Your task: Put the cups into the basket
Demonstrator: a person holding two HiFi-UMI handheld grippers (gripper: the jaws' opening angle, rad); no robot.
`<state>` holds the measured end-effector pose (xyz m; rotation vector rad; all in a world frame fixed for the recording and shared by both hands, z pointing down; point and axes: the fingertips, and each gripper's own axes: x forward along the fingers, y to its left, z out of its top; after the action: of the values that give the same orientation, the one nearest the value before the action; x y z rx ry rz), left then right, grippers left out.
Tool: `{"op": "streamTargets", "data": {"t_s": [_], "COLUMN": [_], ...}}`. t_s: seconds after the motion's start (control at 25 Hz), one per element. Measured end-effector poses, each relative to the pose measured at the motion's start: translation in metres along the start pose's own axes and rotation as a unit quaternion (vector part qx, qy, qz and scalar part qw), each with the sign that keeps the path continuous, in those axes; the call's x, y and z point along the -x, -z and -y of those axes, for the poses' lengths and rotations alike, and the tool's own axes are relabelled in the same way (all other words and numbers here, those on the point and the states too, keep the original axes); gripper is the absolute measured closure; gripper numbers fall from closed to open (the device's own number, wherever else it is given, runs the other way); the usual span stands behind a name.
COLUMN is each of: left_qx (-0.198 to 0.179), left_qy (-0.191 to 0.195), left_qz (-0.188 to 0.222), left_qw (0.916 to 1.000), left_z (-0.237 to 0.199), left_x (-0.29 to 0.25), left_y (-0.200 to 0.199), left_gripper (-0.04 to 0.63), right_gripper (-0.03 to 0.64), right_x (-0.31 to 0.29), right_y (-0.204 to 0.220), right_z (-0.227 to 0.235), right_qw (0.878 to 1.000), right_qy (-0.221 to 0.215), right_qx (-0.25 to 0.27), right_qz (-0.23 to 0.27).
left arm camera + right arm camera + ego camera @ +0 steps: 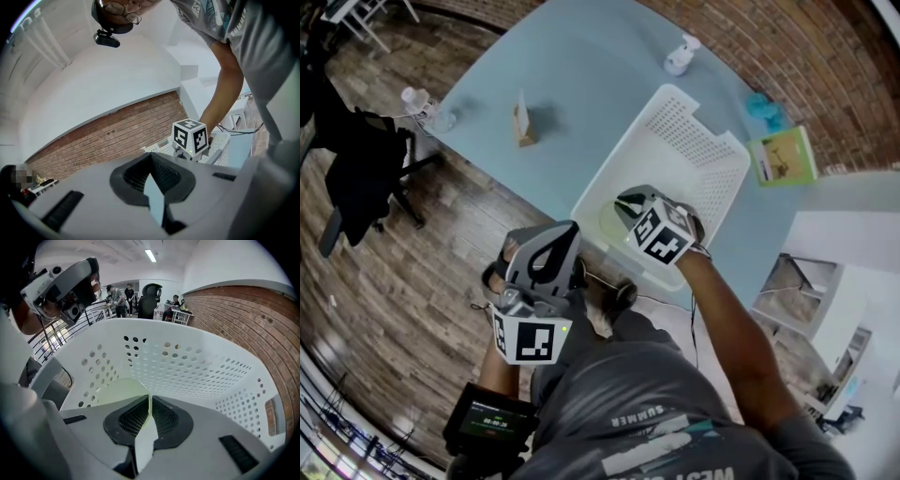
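A pale green translucent cup [116, 391] hangs inside the white perforated basket [197, 362], low against its near wall. My right gripper [149, 403] is shut on the cup's rim, the thin wall pinched between the pads. In the head view the right gripper [628, 204] reaches into the near corner of the basket [698, 141], with the cup [609, 222] just left of it. My left gripper [555, 246] hovers off the table's near edge, close to my body. Its jaws are shut with nothing between them [152, 165]. The right gripper's marker cube [190, 137] shows in the left gripper view.
The basket stands on a light blue table [581, 66]. On the table lie a small brown stand [523, 122], a clear bottle [422, 101], a white bottle [680, 54], a teal item [764, 108] and a green book [784, 156]. A black office chair [356, 164] stands at left.
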<state>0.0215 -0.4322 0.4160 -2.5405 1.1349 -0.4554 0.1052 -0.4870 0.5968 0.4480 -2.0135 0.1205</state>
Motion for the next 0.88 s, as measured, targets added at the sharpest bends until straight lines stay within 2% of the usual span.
{"op": "streamTargets", "data": {"t_s": [0.88], "left_qx": [0.005], "left_qy": [0.001], "left_qz": [-0.011], "left_qw": [0.9999], "left_z": [0.002], "left_x": [0.006], "left_y": [0.01], "left_gripper": [0.598], "right_gripper": [0.583], "right_x": [-0.03], "right_y": [0.023], "right_z": [-0.01], "right_qw": [0.999], "right_qy": [-0.017], "right_qx": [-0.009], "right_qz": [-0.035]}}
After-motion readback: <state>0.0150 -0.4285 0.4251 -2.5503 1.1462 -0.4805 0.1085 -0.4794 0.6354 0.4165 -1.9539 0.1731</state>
